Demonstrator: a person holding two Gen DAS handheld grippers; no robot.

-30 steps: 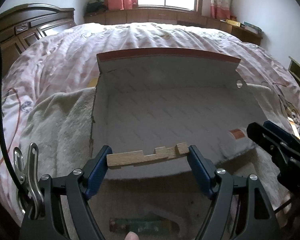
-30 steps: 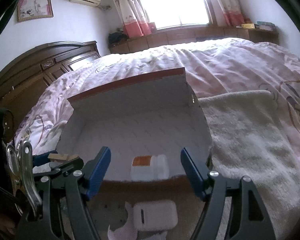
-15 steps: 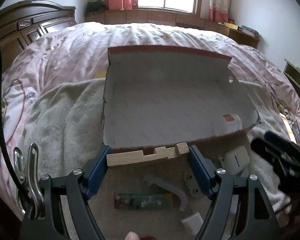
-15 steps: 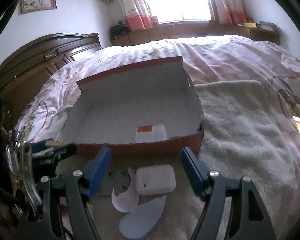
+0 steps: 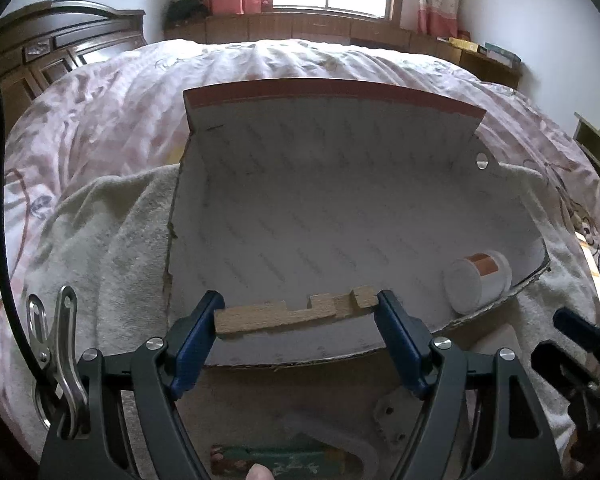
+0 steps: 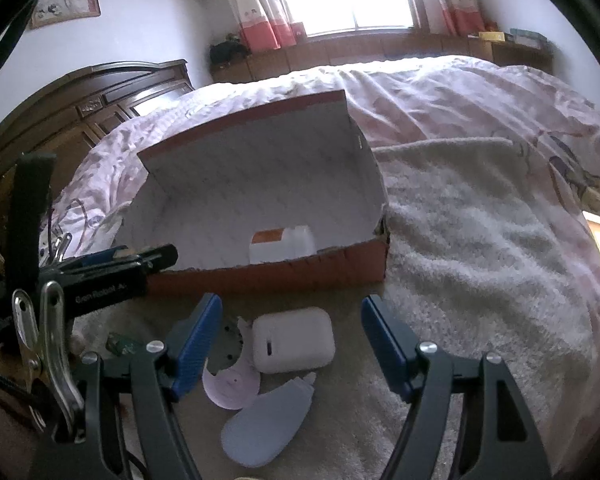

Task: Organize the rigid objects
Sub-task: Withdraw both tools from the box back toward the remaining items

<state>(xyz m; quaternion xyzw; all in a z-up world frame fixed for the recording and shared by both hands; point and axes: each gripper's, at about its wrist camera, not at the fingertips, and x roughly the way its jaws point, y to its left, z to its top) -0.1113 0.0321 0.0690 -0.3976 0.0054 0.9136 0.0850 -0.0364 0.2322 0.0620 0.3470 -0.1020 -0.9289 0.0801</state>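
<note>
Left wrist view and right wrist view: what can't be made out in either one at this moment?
- Green flat item, left wrist view: cut off by the bottom edge, blurred; identity unclear.
- White jar in the box, right wrist view: lower part hidden behind the near wall.
- Wooden block: left gripper covers its ends; in the right wrist view it is only a sliver.
- White case, left wrist view: mostly hidden behind the gripper's finger.

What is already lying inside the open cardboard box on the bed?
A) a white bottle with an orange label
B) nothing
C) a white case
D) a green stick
A: a white bottle with an orange label lies on its side near the front corner of the cardboard box.
</note>
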